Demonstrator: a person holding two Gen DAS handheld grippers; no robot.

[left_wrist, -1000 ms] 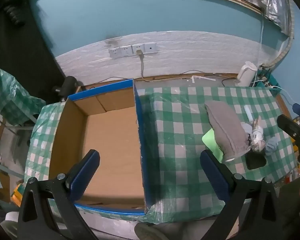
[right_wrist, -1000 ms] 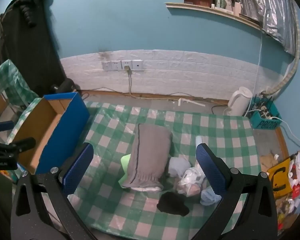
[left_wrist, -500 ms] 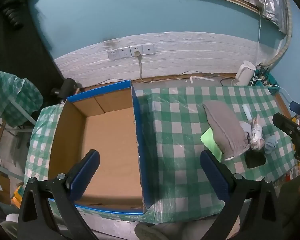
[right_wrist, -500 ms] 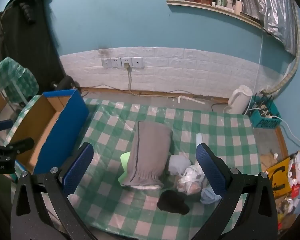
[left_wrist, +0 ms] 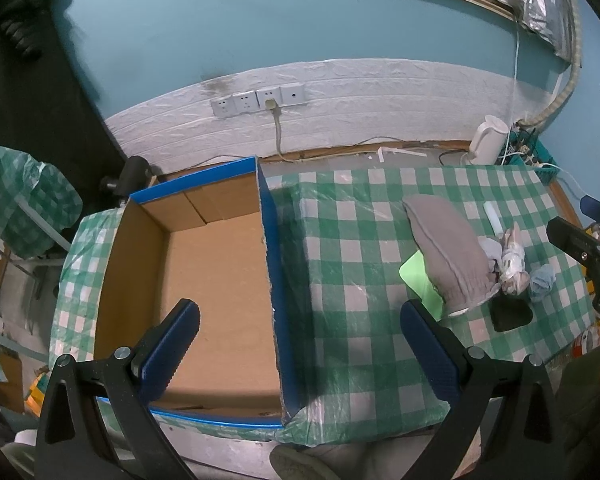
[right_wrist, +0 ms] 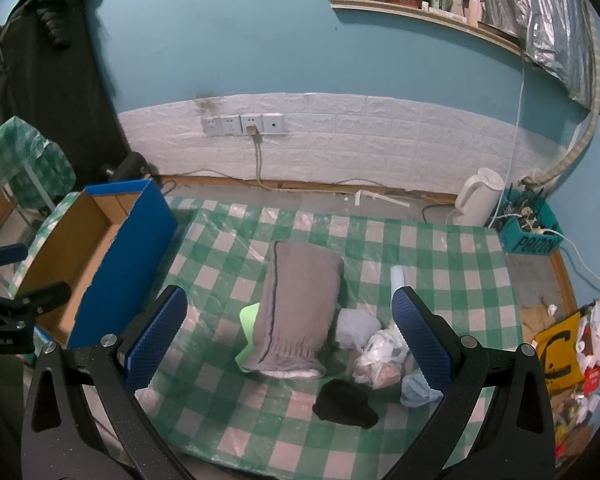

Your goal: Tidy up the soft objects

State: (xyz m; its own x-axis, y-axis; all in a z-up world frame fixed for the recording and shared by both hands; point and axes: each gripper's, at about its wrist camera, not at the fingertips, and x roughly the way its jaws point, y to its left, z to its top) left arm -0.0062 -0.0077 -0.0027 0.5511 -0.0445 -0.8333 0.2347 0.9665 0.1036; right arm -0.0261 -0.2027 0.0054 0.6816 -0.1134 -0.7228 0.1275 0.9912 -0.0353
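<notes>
A grey pillow-like cushion [right_wrist: 298, 306] lies on the green checked tablecloth [right_wrist: 440, 256], partly over a light green sheet [right_wrist: 247, 314]. Beside it sit a pale blue cloth [right_wrist: 356, 327], a plastic-wrapped bundle [right_wrist: 378, 360], a small blue sock ball [right_wrist: 418, 390], a black cloth [right_wrist: 346, 402] and a white tube [right_wrist: 398, 278]. An empty blue cardboard box [left_wrist: 216, 280] stands at the table's left. My left gripper [left_wrist: 300, 344] hovers open over the box's right wall. My right gripper [right_wrist: 290, 332] hangs open above the cushion, touching nothing.
A white kettle [right_wrist: 478, 198] and a teal crate of power strips [right_wrist: 530, 228] stand on the floor by the wall. Bags and clutter [right_wrist: 576, 344] lie beyond the table's right edge. A shoe [left_wrist: 300, 460] shows below the table's near edge.
Both views have shifted only slightly; the left gripper drifted a little over the box edge. Neither gripper has taken hold of anything.
</notes>
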